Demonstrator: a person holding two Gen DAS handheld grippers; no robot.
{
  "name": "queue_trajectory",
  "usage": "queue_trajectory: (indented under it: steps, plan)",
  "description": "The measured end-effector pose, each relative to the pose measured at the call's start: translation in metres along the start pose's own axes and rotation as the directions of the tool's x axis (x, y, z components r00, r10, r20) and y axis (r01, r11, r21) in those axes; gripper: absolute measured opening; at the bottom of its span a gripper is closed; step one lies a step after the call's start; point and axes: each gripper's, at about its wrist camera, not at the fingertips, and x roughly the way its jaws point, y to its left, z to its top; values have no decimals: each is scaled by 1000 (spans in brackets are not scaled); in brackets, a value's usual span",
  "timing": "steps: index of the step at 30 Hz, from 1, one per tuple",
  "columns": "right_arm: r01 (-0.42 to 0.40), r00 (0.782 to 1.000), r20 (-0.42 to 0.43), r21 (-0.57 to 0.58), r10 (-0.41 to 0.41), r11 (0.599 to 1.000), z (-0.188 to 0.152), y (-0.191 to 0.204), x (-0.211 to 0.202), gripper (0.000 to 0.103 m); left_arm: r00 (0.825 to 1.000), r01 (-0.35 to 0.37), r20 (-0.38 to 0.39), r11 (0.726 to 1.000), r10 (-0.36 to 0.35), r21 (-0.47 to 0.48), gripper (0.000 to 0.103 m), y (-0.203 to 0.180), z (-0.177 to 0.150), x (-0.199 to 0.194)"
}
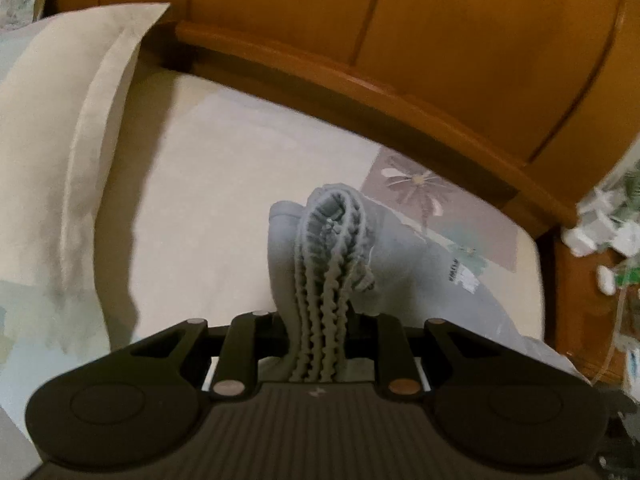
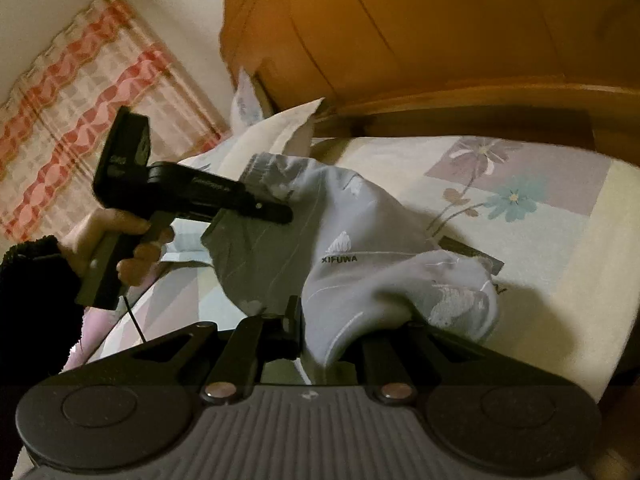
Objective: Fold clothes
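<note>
A light grey garment [image 2: 360,216] printed with "XIFUWA" hangs bunched above the flowered bed sheet [image 2: 560,216], stretched between both grippers. My left gripper [image 1: 316,320] is shut on its ribbed elastic waistband [image 1: 332,216], which loops up beyond the fingers. The rest of the grey garment [image 1: 420,264] trails off to the right. In the right wrist view the left gripper [image 2: 280,212] clamps the cloth's left end, held by a hand [image 2: 100,240] in a dark sleeve. My right gripper [image 2: 320,332] is shut on a fold of the cloth, which drapes over and hides its right finger.
A cream pillow [image 1: 60,160] lies at the left of the bed. A curved wooden headboard [image 1: 400,40] runs along the far side. White and green clutter [image 1: 608,232] sits on a wooden stand at the right. A red-checked cloth [image 2: 80,112] hangs by the wall.
</note>
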Motion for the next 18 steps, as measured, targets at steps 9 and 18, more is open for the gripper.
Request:
queue_trajectory:
  steps: [9, 18]
  plan:
    - [71, 997, 46, -11, -70, 997, 0, -11, 8, 9, 999, -18, -35, 1000, 18, -8, 27, 5, 12, 45]
    - [50, 998, -22, -2, -50, 999, -15, -30, 3, 50, 999, -31, 32, 989, 36, -146, 47, 31, 13, 29]
